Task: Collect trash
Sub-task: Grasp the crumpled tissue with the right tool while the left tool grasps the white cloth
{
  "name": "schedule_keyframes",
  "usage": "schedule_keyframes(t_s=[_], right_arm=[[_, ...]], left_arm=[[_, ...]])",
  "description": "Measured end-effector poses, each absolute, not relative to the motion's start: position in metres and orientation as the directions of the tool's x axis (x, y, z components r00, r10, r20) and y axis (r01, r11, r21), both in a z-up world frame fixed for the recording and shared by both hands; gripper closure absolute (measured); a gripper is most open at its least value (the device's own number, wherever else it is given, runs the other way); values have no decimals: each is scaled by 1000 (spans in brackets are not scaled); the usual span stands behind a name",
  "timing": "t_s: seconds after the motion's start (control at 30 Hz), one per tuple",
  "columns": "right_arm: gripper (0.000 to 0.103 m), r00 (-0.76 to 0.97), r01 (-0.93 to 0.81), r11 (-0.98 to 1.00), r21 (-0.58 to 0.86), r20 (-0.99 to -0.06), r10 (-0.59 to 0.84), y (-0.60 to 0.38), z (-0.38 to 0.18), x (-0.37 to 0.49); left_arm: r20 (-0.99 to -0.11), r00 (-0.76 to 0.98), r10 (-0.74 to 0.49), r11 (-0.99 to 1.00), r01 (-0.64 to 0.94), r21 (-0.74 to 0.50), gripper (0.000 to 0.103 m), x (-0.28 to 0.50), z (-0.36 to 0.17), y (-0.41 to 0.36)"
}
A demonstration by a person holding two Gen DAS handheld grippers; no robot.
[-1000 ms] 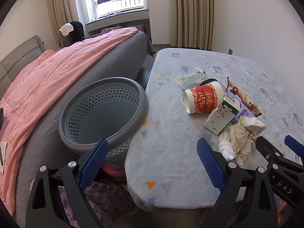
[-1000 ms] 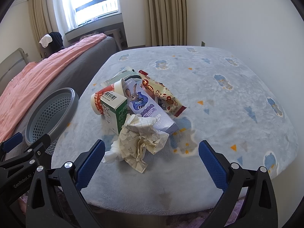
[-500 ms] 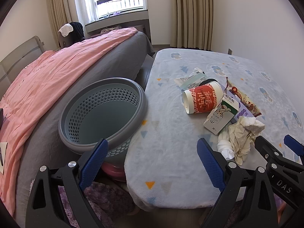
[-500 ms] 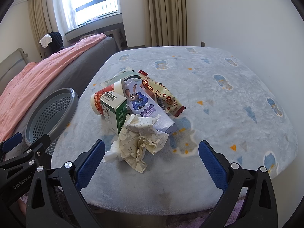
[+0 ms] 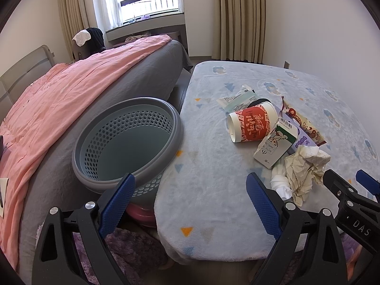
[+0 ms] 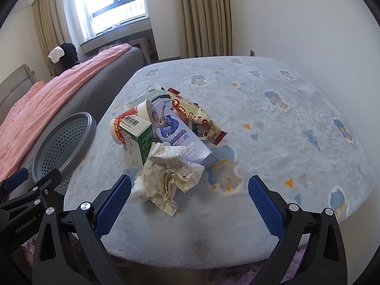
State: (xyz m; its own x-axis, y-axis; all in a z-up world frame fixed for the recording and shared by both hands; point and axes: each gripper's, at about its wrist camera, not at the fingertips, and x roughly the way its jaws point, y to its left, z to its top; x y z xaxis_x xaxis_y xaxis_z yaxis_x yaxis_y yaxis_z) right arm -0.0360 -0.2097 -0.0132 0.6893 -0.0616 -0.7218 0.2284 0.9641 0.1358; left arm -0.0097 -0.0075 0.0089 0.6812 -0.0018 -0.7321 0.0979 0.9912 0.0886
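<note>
A heap of trash lies on the blue blanket-covered table: crumpled paper at the front, a green-and-white milk carton, a red paper cup on its side, a purple rabbit box and a snack wrapper. A grey perforated basket stands left of the table. My left gripper is open and empty, low between the basket and the table. My right gripper is open and empty, just short of the crumpled paper.
A bed with a pink cover lies left of the basket. A pink object sits under the basket. A purple rug covers the floor below. A wall runs along the table's right side.
Both grippers have edged slightly forward toward the table. Nothing on the table has moved.
</note>
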Motion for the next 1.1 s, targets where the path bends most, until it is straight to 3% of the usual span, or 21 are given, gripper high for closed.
schedule_keyframes(t_s=[0.33,0.6,0.77,1.1], right_arm=[[6,677,216,960,181,-736,-13,-213,-29,-30],[8,679,176,975,133,-734,-22,-197,-33,-5],[21,660,164,980,110,-751,-26,-190,-41,13],[33,654,147,983,107,-756,-15,-185,-44,12]], left_arm=[[-734,679,-10,993,91,71,13,-4,2,1],[-749,663,-6,995,80,63,13,5,-10,10],[-759,651,-10,995,80,56,13,10,-17,14],[-771,637,-16,995,90,54,13,14,-26,12]])
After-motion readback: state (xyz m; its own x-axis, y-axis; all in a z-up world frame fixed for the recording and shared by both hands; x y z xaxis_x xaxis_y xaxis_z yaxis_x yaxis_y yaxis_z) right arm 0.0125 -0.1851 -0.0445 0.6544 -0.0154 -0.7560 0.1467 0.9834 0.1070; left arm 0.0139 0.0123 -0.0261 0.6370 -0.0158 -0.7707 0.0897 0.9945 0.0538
